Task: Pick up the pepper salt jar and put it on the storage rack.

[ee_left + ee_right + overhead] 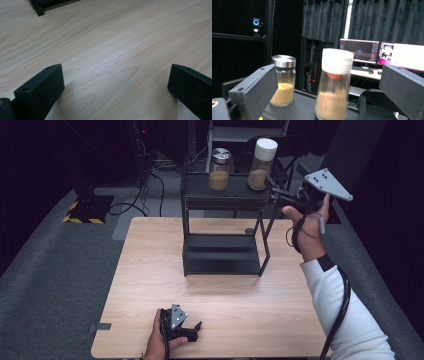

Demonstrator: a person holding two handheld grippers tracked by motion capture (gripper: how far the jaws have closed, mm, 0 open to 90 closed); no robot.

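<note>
Brown powder fills the lower part of both jars on the top shelf of the black rack (223, 195), and the work in hand looks like the right claw (274, 191) at the white-capped jar (261, 164). In the right gripper view that jar (334, 87) stands just ahead of the claw and between its jaws, which are spread wide with clear air on both sides of the glass; the pads touch nothing. The steel-capped jar (283, 80) stands farther off, beyond the left jaw and apart from the first. I judge this either the approach before a grasp or the moment just after letting go; the frames alone do not settle which. If a grasp is meant, the next move calls for sliding the claw forward level until the pads flank the jar's body below the cap, then closing squarely so the tall jar does not tip.

The left claw (196, 326) rests low on the counter (150, 270) near the person, jaws spread, with bare wood between them (112, 75) and the rack's foot (37, 7) well ahead.

No brand, label or writing can be read on either jar.
</note>
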